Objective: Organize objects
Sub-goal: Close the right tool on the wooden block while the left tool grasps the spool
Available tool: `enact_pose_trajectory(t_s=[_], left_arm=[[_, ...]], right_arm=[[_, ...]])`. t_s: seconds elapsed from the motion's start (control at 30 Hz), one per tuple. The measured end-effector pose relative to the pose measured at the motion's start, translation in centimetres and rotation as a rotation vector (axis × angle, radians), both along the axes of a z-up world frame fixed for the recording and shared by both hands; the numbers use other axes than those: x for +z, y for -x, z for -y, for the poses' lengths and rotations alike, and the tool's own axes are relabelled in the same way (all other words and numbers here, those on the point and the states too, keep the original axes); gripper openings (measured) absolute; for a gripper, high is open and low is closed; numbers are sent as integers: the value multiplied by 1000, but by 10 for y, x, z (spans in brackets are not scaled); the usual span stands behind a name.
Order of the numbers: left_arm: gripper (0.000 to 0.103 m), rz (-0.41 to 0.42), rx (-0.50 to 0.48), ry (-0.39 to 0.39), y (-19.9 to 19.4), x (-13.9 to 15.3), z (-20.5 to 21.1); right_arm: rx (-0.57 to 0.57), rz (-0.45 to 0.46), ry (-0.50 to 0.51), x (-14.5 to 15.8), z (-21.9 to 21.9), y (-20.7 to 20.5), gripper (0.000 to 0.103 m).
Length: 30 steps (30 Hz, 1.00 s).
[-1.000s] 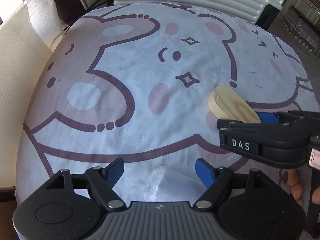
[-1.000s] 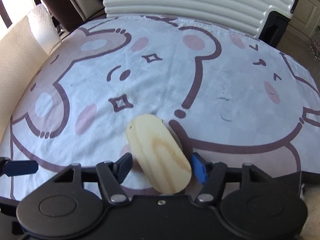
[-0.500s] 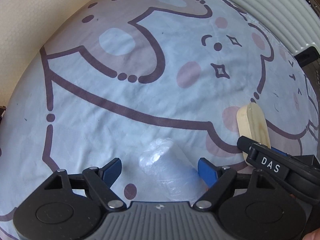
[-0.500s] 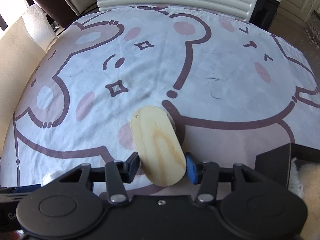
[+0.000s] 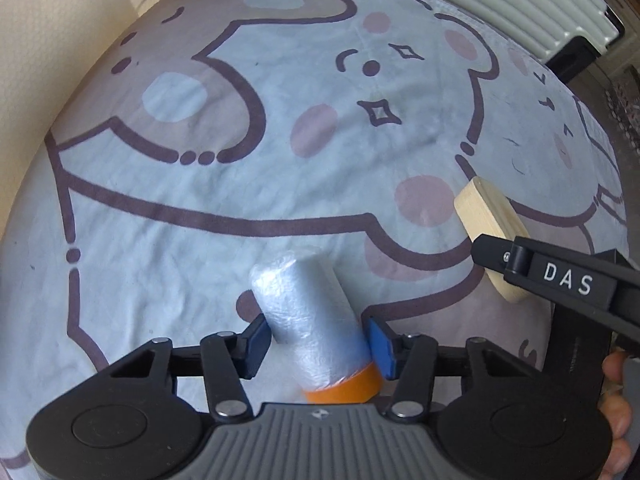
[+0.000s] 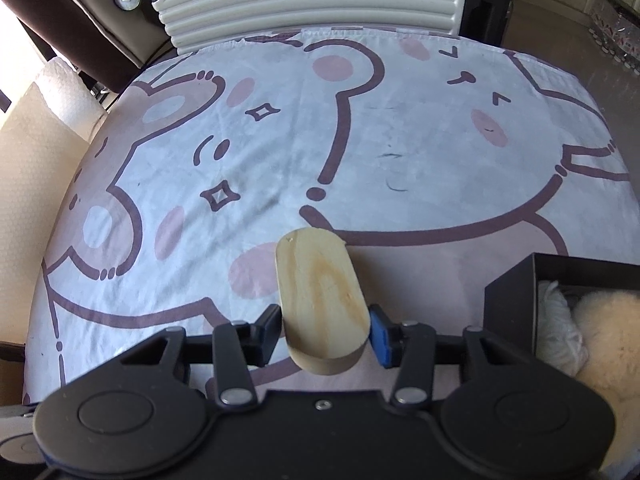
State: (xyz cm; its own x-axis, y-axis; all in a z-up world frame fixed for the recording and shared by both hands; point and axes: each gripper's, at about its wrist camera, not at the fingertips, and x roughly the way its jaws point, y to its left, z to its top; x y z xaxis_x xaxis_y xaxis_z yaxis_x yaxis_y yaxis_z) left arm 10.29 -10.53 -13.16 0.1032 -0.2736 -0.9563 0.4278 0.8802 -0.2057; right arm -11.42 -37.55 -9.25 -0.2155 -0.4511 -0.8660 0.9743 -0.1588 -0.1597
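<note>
Two views: both grippers loaded.
Left wrist: left gripper jaws closing on plastic-wrapped roll, near bench cloth; slick film may slip.
Right wrist: right gripper jaws closing, clamping wooden block; black box right; block could twist loose.

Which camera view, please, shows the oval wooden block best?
The right wrist view: the wooden block shows its whole grained face, centred between the right tool pads. The left wrist view shows only its edge, partly hidden by that tool.
</note>
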Motion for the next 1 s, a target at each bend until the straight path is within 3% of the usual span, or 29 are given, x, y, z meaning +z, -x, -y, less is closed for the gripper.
enact_pose_trajectory(t_s=[0.23,0.4,0.6,0.67,0.77,1.0], left_arm=[[50,171,-262,-100,9,8,14],[50,268,-468,-171,18,5,23],[51,228,-430,-142,8,3,16],[51,207,-393,-122,3,3,14],[61,179,-334,-91,-6,3,10],[58,151,-282,-73,-15,2,8]], right_arm=[[-5,0,-15,4,-7,-3,47],[-13,-8,-98,-6,-11,-5,46],[9,-41,-211,-22,-18,-12,46],[17,-52,-214,-24,-18,-13,44],[12,-45,-202,-24,-18,-11,45],[2,-46,-192,-26,-12,-9,46]])
